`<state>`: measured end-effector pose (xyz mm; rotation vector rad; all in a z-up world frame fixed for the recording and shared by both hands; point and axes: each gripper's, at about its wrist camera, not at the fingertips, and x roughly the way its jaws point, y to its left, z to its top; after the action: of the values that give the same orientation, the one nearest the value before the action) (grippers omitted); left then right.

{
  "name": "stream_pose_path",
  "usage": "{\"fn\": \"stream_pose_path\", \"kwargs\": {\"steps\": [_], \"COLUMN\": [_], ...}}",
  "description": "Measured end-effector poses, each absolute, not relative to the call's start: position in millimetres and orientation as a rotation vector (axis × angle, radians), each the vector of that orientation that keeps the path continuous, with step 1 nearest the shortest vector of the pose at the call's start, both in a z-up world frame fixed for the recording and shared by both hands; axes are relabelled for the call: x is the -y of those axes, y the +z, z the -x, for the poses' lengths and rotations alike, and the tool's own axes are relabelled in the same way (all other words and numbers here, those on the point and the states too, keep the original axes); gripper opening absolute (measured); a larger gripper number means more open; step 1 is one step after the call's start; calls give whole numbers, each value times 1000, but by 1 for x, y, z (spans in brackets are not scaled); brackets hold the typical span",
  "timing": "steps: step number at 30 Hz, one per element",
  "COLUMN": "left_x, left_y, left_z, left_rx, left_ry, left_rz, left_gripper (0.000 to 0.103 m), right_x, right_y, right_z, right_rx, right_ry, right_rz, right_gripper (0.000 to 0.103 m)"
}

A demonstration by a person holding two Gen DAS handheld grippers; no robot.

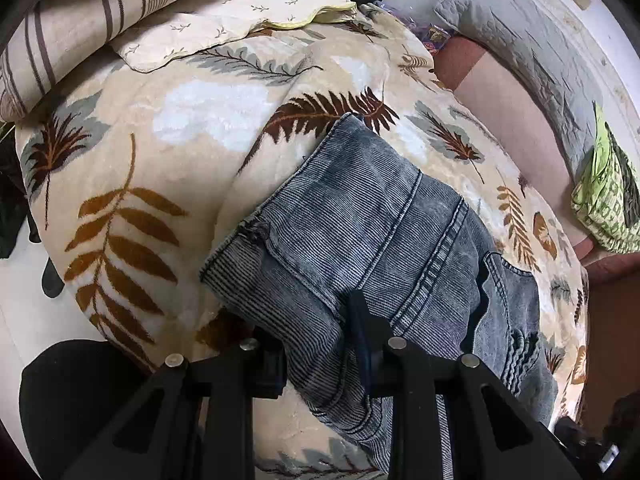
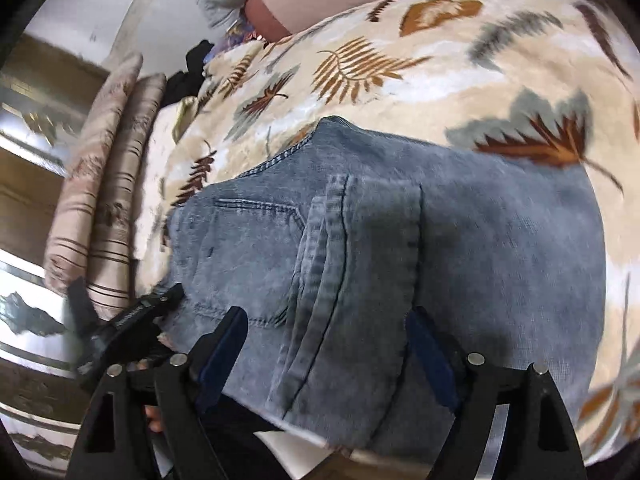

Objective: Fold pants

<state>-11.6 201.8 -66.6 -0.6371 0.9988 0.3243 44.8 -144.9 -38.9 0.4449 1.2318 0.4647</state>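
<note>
Denim pants [image 1: 360, 216] already folded compact on leaf-print blanket [image 1: 132, 184], left gripper [image 1: 316, 344] pinching near edge, right gripper [image 2: 324, 344] wide, empty; only release left, apparently.

A leaf-patterned blanket [image 1: 168, 120] covers the bed; striped bolsters [image 1: 72, 28] lie at ten o'clock, a grey quilted pillow [image 1: 520, 40] at two.

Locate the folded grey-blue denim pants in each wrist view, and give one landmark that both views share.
Left wrist view: the folded grey-blue denim pants run from centre to the bottom edge, a fold pinched in the left gripper.
Right wrist view: the pants fill the centre and lower middle, under the open right gripper.
Shared landmark: the cream plush blanket with brown leaf print under the pants.
</note>
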Motion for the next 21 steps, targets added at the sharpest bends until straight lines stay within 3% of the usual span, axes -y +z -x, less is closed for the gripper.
{"fn": "stream_pose_path", "kwargs": {"steps": [5, 12, 17, 19, 21], "left_x": [-200, -197, -199, -195, -191], "left_y": [-65, -66, -65, -60, -52], "left_z": [10, 9, 9, 8, 8], "left_rx": [-1009, -1009, -1013, -1011, -989], "left_ry": [334, 343, 337, 332, 324], "left_rz": [625, 585, 589, 558, 518], "left_gripper": [28, 28, 28, 25, 19], "right_x": [151, 166, 159, 155, 165], "right_y": [-81, -34, -58, -91, -78], "right_z": [-53, -57, -95, -110, -104], "right_rx": [-1308, -1206, -1220, -1300, -1265], "right_ry": [460, 478, 497, 469, 469], "right_rz": [-500, -545, -593, -629, -700], "right_gripper": [85, 84, 85, 85, 85]}}
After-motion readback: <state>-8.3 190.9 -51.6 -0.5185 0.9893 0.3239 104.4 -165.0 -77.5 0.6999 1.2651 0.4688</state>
